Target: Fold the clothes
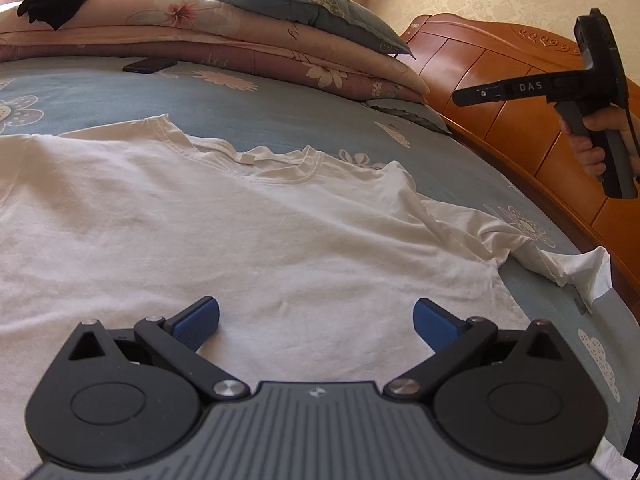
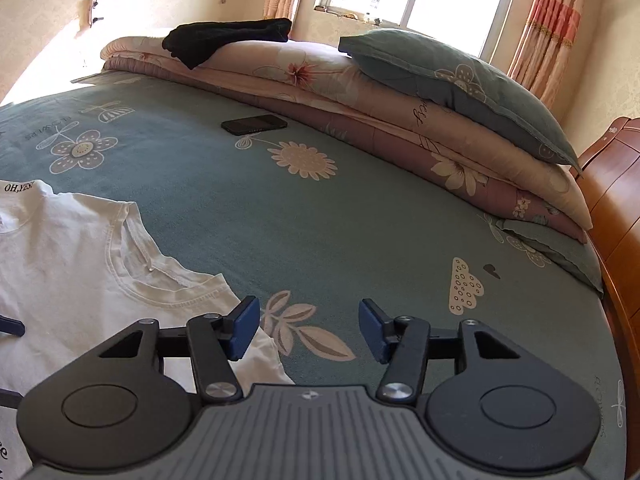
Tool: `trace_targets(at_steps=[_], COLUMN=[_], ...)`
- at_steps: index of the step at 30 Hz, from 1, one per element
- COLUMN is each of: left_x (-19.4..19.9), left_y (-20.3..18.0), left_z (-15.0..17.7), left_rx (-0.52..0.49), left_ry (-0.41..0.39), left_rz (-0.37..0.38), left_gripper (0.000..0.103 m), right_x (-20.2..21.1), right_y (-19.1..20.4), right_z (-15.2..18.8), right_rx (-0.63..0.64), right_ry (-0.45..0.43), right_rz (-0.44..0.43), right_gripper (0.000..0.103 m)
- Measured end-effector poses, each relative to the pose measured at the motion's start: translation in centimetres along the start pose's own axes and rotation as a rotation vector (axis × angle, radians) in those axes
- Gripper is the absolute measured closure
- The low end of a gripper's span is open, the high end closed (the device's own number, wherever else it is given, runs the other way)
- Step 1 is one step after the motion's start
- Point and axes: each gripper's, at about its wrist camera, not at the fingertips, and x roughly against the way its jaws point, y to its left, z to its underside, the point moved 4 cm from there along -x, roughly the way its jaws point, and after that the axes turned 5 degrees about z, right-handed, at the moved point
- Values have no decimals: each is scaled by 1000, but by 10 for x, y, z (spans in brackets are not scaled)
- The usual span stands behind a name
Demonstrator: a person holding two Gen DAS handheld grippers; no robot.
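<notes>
We see a white T-shirt (image 1: 240, 232) spread flat on the blue floral bedsheet (image 2: 340, 216). Our left gripper (image 1: 316, 322) hovers spread above its body; our right gripper (image 2: 308, 330), also spread, hovers beside its shoulder.

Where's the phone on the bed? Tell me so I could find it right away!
Look at the big bed with the blue-green flowered sheet. Along its far side lies a stack of folded pink floral quilts, and the phone lies flat on the sheet just in front of that stack. It is the only small, flat, black rectangle there; the other black thing, a dark garment, is soft and sits on top of the quilts.
</notes>
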Motion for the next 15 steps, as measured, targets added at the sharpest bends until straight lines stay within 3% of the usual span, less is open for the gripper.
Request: trace_targets(at_steps=[11, 14, 15], left_x=[2, 3, 3], left_y=[5, 7, 7], left_z=[0, 0, 0], left_rx=[20, 32, 34], left_ry=[-25, -31, -32], left_rz=[32, 43, 45], left_gripper=[1, 1, 1], right_x=[-98, -103, -102], right_y=[3, -3, -5], right_z=[74, 81, 81], right_rx=[44, -27, -65], right_ry=[160, 134, 135], right_rz=[-196, -222, -226], right_gripper=[42, 39, 43])
